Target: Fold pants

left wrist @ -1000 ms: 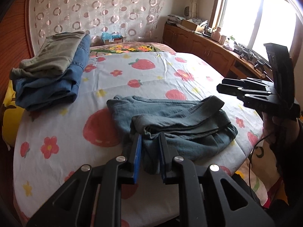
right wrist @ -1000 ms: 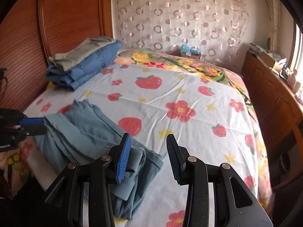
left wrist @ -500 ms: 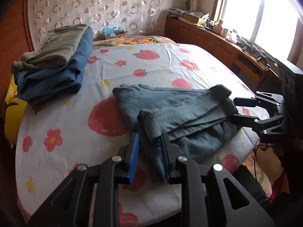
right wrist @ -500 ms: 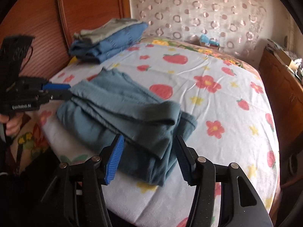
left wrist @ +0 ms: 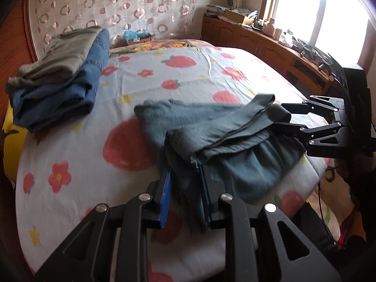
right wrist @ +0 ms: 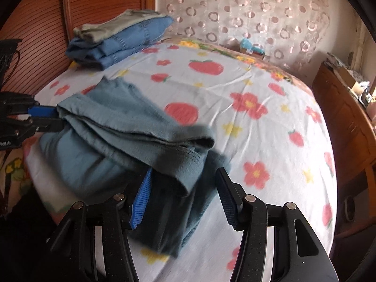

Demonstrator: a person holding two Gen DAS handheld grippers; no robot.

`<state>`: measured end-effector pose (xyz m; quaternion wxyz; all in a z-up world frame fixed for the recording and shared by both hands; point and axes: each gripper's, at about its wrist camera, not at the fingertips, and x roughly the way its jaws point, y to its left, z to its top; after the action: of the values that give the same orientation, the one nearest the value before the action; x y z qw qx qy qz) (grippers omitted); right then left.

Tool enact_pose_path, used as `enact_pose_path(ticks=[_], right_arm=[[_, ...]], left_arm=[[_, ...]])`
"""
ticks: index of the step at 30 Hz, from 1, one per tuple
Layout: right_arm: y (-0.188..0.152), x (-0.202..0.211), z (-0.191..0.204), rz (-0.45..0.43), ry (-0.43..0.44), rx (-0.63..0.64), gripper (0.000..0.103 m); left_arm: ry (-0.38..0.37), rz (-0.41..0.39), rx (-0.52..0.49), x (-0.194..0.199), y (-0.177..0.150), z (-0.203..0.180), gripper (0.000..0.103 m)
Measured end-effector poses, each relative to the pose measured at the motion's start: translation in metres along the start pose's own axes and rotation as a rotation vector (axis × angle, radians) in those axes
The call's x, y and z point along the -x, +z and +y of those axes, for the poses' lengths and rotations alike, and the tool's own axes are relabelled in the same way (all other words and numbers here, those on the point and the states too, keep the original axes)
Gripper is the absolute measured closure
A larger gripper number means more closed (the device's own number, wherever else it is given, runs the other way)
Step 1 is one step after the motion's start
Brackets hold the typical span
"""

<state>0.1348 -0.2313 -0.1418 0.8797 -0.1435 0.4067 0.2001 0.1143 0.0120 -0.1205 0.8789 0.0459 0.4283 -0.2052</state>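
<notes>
Since the grey-blue pants [left wrist: 218, 138] already lie folded over themselves near the front edge of the strawberry-print bedsheet [left wrist: 188, 80], the step in hand looks like letting go and squaring up the bundle. Working from the left end: the left gripper [left wrist: 185, 188] has its blue pads narrowly apart with a bunched corner of the pants between them; the cloth seems to touch the right pad only, so I cannot tell whether it is truly pinched. It would do well to release cleanly and draw straight back, so the corner is not dragged out of the fold. At the right end, the right gripper [right wrist: 183, 195] stands with its jaws apart around the dark folded hem, the pads clear of the cloth; it should lift away without snagging the top layer, then press the edges level.

The bundle's long axis runs from one gripper to the other, along the sheet's front edge. Which end is the waistband is not clear. Beyond the pants, towards the headboard, sits a stack of folded jeans [left wrist: 58, 94].
</notes>
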Motion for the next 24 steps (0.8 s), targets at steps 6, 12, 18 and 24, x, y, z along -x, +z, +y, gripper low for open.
enact_pose_path(ticks=[6, 12, 18, 24], right_arm=[[0.027, -0.005, -0.019, -0.053, -0.067, -0.065, 0.048], [0.028, 0.011, -0.039, -0.142, -0.058, -0.201, 0.048], [0.012, 0.029, -0.033, -0.159, 0.019, -0.192, 0.048], [0.01, 0.007, -0.019, -0.075, 0.058, -0.103, 0.048]], left_arm=[[0.047, -0.021, 0.022, -0.018, 0.029, 0.005, 0.082], [0.051, -0.027, 0.06, -0.032, 0.037, 0.012, 0.082], [0.037, -0.036, 0.102, -0.033, 0.028, 0.017, 0.082], [0.045, -0.025, 0.097, -0.04, 0.025, 0.017, 0.081]])
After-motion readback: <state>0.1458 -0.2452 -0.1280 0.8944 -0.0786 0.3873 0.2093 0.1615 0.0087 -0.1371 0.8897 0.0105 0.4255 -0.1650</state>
